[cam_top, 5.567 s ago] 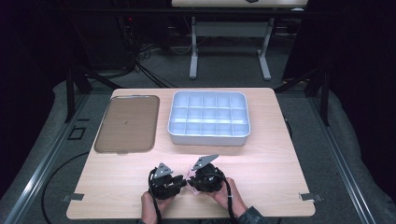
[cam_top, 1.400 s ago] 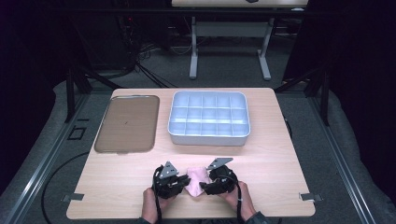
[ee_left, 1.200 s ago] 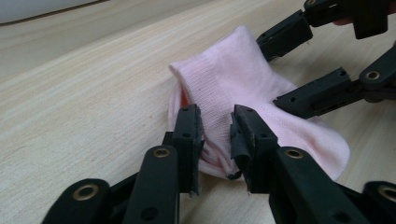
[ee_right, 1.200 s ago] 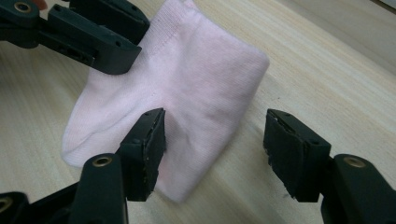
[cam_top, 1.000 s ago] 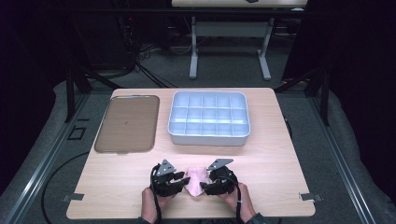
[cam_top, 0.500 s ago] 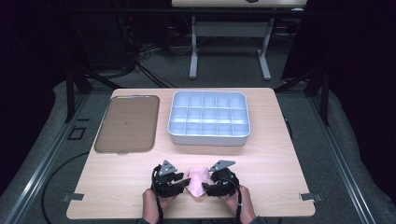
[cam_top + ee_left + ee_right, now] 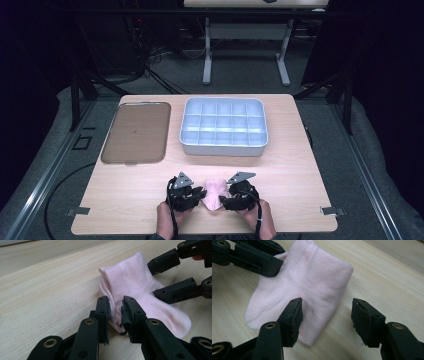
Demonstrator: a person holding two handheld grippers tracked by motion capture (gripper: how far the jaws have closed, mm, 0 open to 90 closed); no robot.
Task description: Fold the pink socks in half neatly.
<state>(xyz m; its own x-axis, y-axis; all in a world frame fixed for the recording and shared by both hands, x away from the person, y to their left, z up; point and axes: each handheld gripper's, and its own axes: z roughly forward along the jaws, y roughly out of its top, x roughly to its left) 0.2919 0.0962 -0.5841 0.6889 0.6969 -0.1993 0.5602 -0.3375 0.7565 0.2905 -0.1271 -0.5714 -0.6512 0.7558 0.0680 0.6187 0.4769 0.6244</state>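
Observation:
A small pink sock (image 7: 215, 192) lies flat on the wooden table (image 7: 300, 165) near its front edge, between both grippers. My left gripper (image 7: 201, 194) reaches in from the left. In the left gripper view its jaws (image 7: 115, 307) have just been closing and now pinch the folded cuff edge of the sock (image 7: 130, 282). My right gripper (image 7: 223, 202) comes from the right. Its jaws (image 7: 328, 306) stand wide apart: one pad rests on the sock (image 7: 312, 282), the other is over bare wood beside the sock's edge.
A flat brown tray (image 7: 135, 132) lies at the back left. A white box with several empty compartments (image 7: 222, 150) stands at the back middle. The person's hands are at the table's front edge. A band of bare wood separates the sock from the box.
Since several seconds ago the two grippers have drawn apart and the pink sock has come into sight between them. Over the last second both hands have hardly shifted.

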